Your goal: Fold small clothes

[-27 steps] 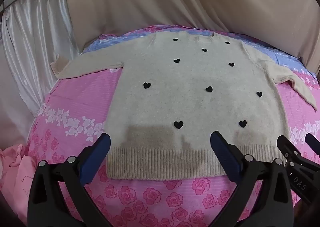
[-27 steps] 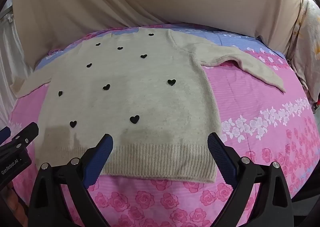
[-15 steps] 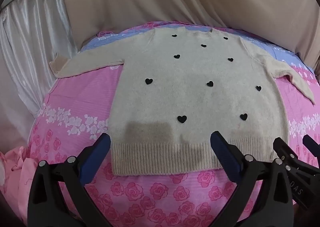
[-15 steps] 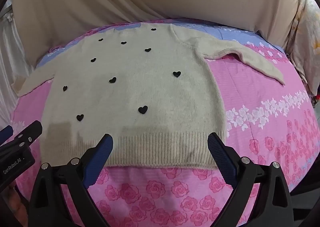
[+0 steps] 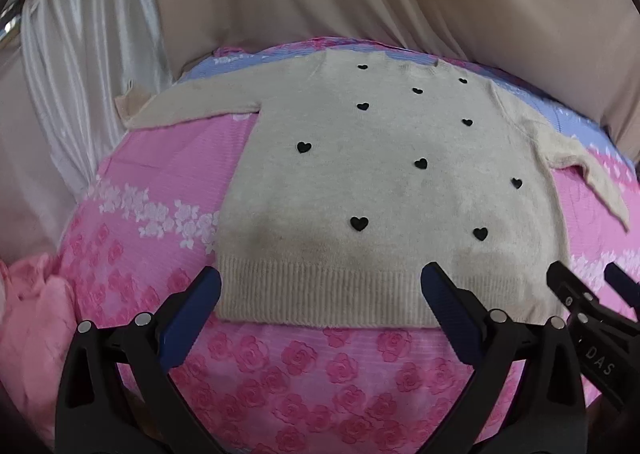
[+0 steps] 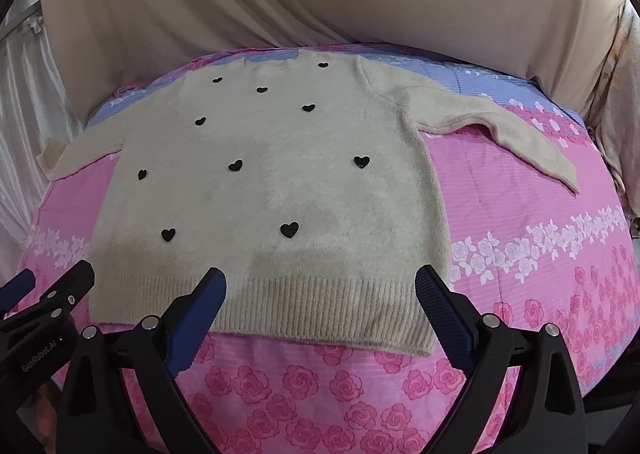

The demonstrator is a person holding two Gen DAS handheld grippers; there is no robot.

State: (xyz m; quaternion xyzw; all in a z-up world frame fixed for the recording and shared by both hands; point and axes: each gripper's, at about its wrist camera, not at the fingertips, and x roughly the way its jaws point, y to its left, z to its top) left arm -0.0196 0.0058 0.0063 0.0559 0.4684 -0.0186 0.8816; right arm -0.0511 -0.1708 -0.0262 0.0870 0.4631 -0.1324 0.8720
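Sweater (image 5: 384, 189) flat on bed (image 5: 160, 181), hem nearest, neck far; left claw (image 5: 320, 286) & right claw (image 6: 320, 286) both spread, empty, just short of hem corners.

A pink bedsheet (image 5: 304, 366) printed with roses and a white floral band is covering the surface, turning blue-striped at its far edge. A beige draped cloth (image 6: 320, 1) is hanging behind. White satin curtains (image 5: 88, 53) are hanging at left. A crumpled pink fabric (image 5: 28, 318) is lying at lower left.

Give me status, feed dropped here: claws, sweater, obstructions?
Left claw open, right claw open, both empty above hem. Cream sweater flat, unfolded, sleeves spread on pink bedsheet. Nothing on it.
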